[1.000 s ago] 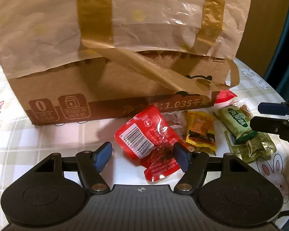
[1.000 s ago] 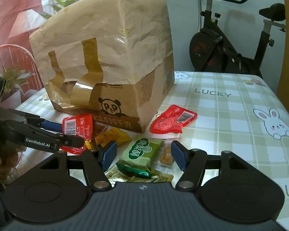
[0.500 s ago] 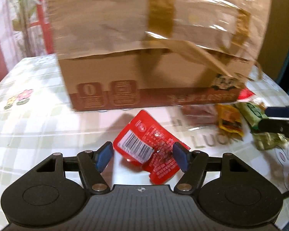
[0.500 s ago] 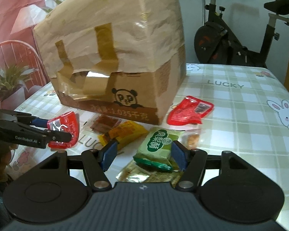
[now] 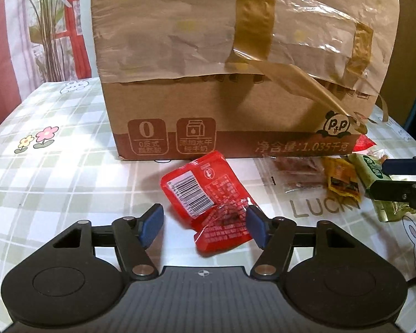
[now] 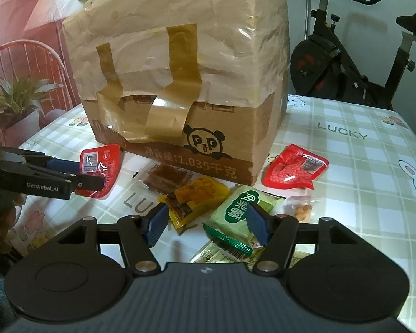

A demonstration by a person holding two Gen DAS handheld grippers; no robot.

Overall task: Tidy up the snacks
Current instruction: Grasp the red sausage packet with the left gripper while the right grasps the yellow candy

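My left gripper (image 5: 202, 222) is open around a red snack packet (image 5: 197, 191) lying barcode-up on the table. Its right pad touches the packet's crumpled corner and its left pad stands clear. The right wrist view shows that left gripper (image 6: 88, 174) beside the same red packet (image 6: 102, 158). My right gripper (image 6: 206, 219) is open, with a green packet (image 6: 235, 211) at its right pad and a yellow packet (image 6: 194, 197) near its left. A brown clear packet (image 6: 166, 177), a second red packet (image 6: 294, 172) and a small nut packet (image 6: 299, 211) lie before the taped cardboard box (image 6: 180, 69).
The big box (image 5: 235, 83) fills the back of the checked tablecloth (image 5: 55, 180). An olive pouch (image 6: 224, 252) lies under the green packet. An exercise bike (image 6: 346, 63) stands behind the table on the right. A red chair (image 6: 22, 63) and a plant (image 5: 47, 27) are on the left.
My left gripper has moved left along the box front, and the red packet came with it, away from the other snacks. My right gripper has drawn a little closer to the snack pile.
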